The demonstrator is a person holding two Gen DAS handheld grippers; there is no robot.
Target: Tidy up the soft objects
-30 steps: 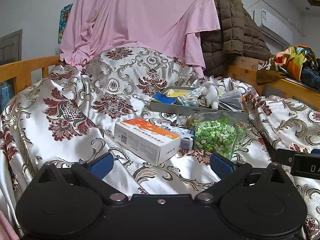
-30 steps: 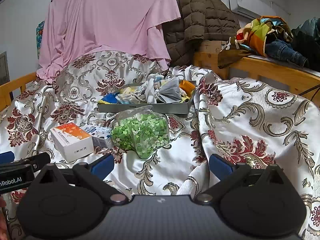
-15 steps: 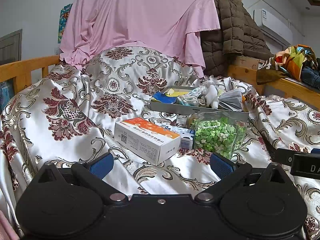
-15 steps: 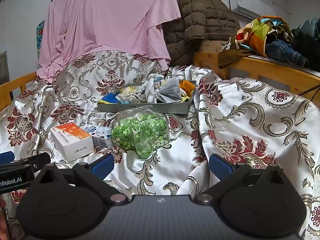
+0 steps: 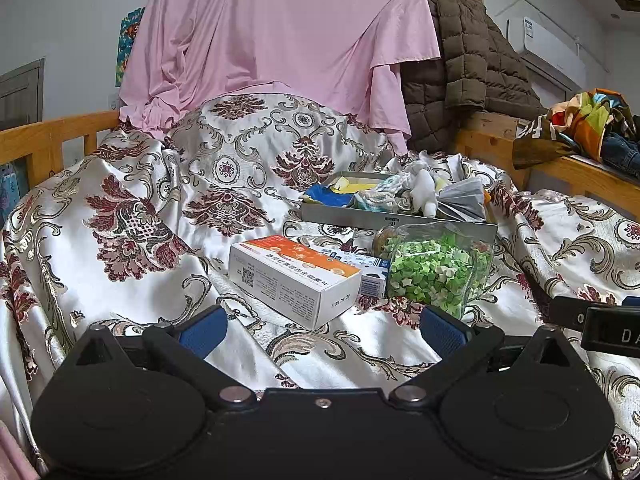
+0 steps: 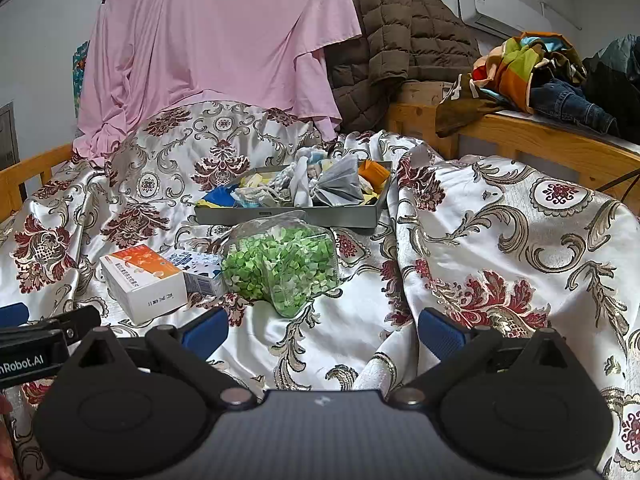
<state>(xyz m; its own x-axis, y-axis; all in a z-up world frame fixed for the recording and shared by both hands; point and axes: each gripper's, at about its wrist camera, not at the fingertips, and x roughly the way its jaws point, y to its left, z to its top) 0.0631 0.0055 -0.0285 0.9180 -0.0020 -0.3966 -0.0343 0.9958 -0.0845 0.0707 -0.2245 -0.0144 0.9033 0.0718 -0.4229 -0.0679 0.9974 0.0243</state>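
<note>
Gripper (image 6: 322,330) R view only: jeans (image 6: 568,102) on rail.

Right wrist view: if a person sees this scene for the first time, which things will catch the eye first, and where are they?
The clear bag of green paper stars lies in the middle of the patterned satin bedspread, next to an orange-and-white medicine box. Behind them sits a grey tray heaped with soft items. A pink sheet hangs across the back.
</note>
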